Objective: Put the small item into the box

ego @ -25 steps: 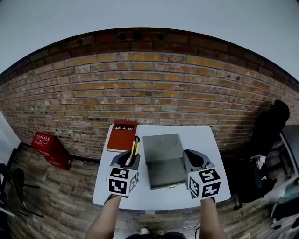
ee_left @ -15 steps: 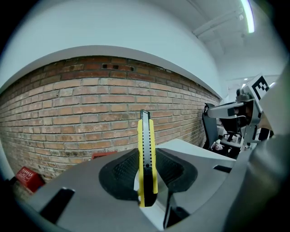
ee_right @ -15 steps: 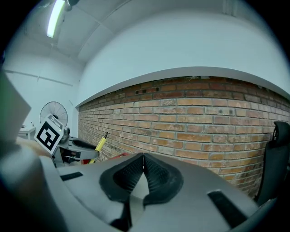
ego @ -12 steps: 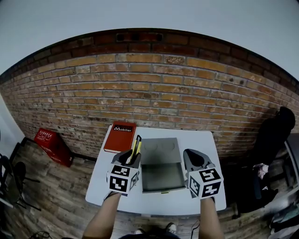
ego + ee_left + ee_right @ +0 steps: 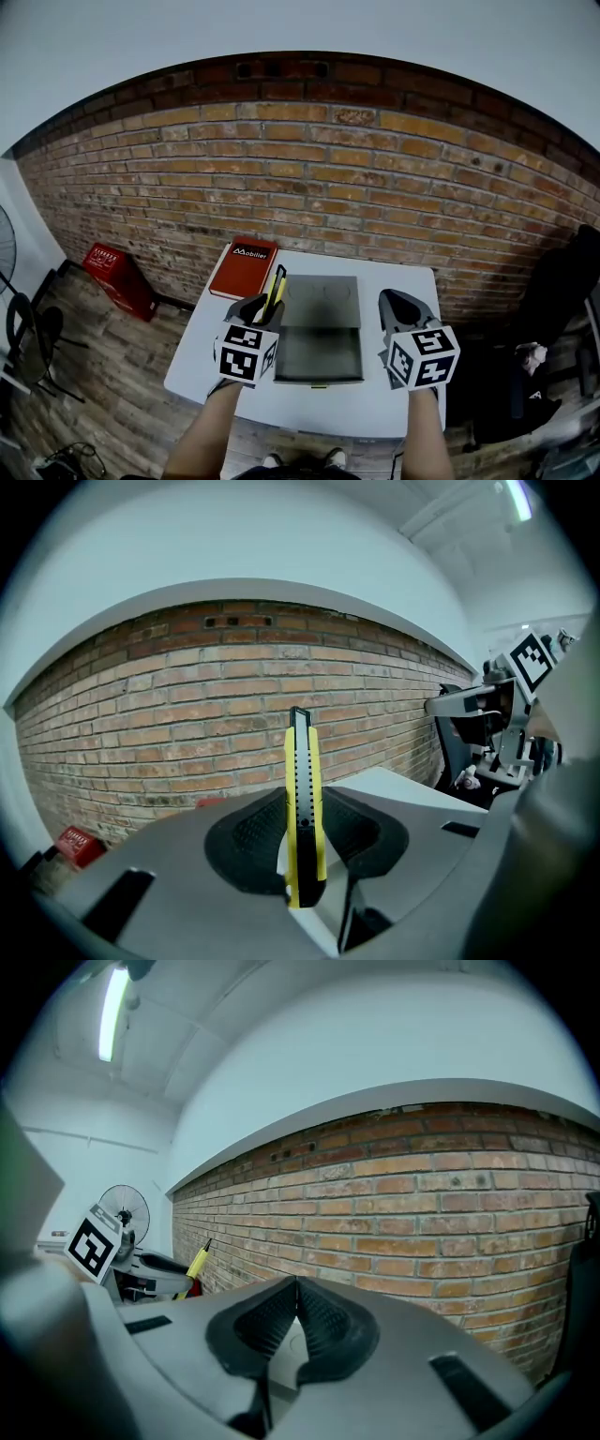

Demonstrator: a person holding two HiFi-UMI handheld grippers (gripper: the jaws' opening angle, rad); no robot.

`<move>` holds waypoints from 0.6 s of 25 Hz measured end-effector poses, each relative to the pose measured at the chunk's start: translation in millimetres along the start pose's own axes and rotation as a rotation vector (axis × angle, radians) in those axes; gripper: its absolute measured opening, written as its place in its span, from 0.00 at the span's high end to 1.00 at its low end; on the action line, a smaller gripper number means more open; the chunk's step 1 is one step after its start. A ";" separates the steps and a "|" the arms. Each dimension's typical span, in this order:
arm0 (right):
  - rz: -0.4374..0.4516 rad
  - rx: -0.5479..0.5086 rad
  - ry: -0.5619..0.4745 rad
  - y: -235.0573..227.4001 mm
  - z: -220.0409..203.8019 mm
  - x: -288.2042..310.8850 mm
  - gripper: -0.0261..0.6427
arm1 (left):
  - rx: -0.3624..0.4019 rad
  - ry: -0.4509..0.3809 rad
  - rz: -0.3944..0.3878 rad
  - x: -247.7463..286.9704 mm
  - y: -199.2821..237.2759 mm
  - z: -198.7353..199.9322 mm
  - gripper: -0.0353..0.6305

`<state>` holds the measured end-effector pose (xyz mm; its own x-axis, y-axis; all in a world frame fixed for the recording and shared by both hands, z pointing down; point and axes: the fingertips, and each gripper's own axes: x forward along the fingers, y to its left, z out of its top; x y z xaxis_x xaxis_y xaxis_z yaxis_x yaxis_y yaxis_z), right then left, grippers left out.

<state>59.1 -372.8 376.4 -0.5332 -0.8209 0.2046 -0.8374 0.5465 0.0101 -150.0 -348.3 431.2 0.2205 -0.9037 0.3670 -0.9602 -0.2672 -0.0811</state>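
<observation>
Between the left gripper's jaws a yellow knife stands clamped, blade end up. Right gripper jaws are pressed together on nothing. Grey box lies on the white worktop between both jaws.

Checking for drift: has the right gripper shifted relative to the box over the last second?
Yes. The right gripper has moved slightly right, away from the right edge of the box.

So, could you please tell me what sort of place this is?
Probably an indoor studio or workshop-style room: a bare brick wall behind a small white table, a wood-plank floor, and a standing fan off to one side.
</observation>
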 end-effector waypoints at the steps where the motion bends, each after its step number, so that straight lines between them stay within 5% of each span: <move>1: 0.002 0.001 -0.002 -0.4 0.5 -0.6 0.93 | -0.001 0.003 0.003 -1.1 0.1 -1.4 0.75; 15: 0.011 -0.006 -0.007 5.7 0.1 -6.3 0.93 | 0.061 0.051 -0.058 3.3 -11.9 -11.4 0.75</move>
<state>57.6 -364.4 375.1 -0.5431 -0.8159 0.1983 -0.8308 0.5564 0.0139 -139.8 -344.3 444.0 0.2649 -0.8684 0.4191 -0.9336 -0.3398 -0.1139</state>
